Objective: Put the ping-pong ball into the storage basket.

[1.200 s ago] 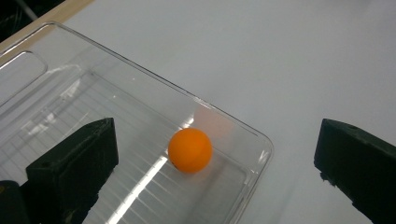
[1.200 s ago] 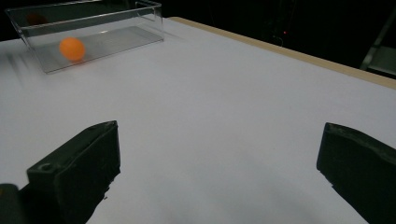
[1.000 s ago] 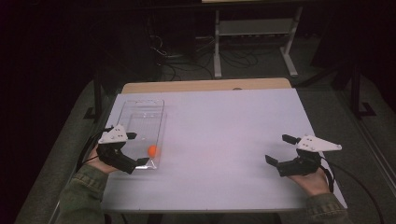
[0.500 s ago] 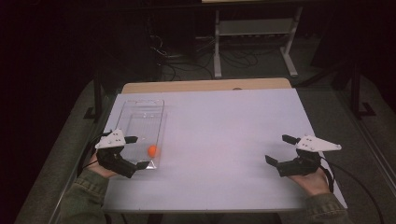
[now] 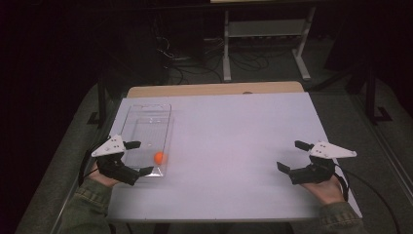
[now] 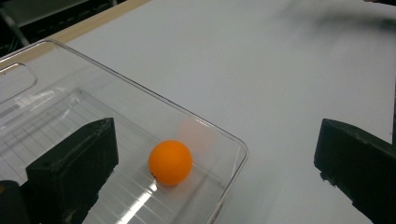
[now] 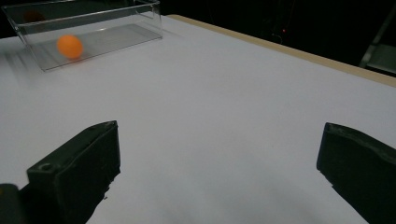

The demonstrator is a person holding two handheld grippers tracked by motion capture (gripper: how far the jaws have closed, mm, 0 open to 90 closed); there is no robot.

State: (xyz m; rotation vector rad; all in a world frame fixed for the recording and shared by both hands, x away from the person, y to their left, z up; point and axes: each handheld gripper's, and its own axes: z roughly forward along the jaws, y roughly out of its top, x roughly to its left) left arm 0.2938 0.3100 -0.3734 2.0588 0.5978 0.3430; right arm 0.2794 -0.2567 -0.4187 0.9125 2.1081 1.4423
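Held low at the near-left corner of the white rectangular table (image 5: 234, 141): left gripper (image 5: 137, 157), black with a grey three-cornered plate on top, gripped by the left hand (image 5: 100, 174), green sleeve entering from the bottom edge. Jaws spread wide and holding nothing, one over the near end of the clear plastic rectangular bin (image 5: 146, 127), the other just outside the bin's near corner, above bare tabletop. Seen along its own jaws: one jaw in front of the bin's ribbed floor (image 6: 28, 135), the other well off to the side over white surface, nothing pinched between.

Held at the near-right part of the table, well apart from the bin: right gripper (image 5: 296, 157), same build, in the right hand (image 5: 325, 187), pointing toward the table's middle. Jaws parted wide here too, empty, only white tabletop between them in the right gripper view.

Set lengthwise along the table's left side: the clear bin, open on top, with a handle cutout (image 6: 16, 81) in its far end wall. Inside, resting on the floor near the near end wall: a small orange ball (image 5: 159, 157), round and smooth (image 6: 170, 162), alone in the bin and touched by neither jaw. From the right gripper view, the same ball (image 7: 70, 46) slightly blurred behind the bin's transparent side wall (image 7: 93, 28).
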